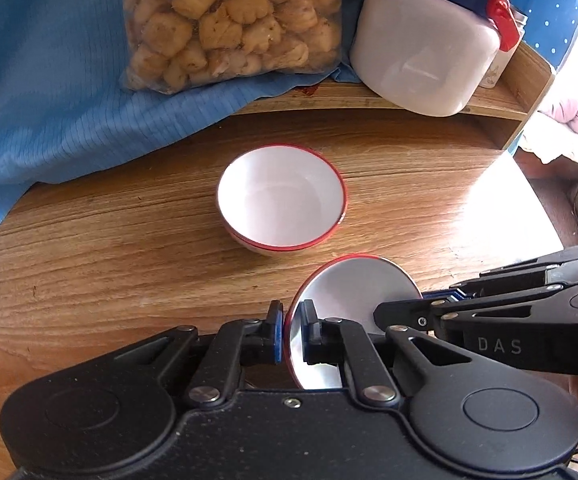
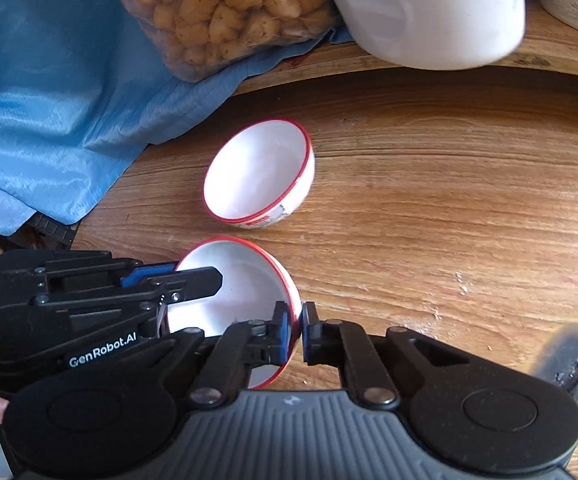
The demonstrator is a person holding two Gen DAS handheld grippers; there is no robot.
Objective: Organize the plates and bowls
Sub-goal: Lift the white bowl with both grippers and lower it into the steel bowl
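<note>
The red-rimmed bowl is tipped on its side above the tabletop, near the edge closest to me, and I hold it from both sides. My left gripper pinches its rim, one pad outside the wall and one inside. My right gripper pinches the opposite rim the same way. Further out on the wood stand two nested bowls, upright and apart from the one I hold. Behind them lie a blue cloth, a bag of snacks and a white container.
</note>
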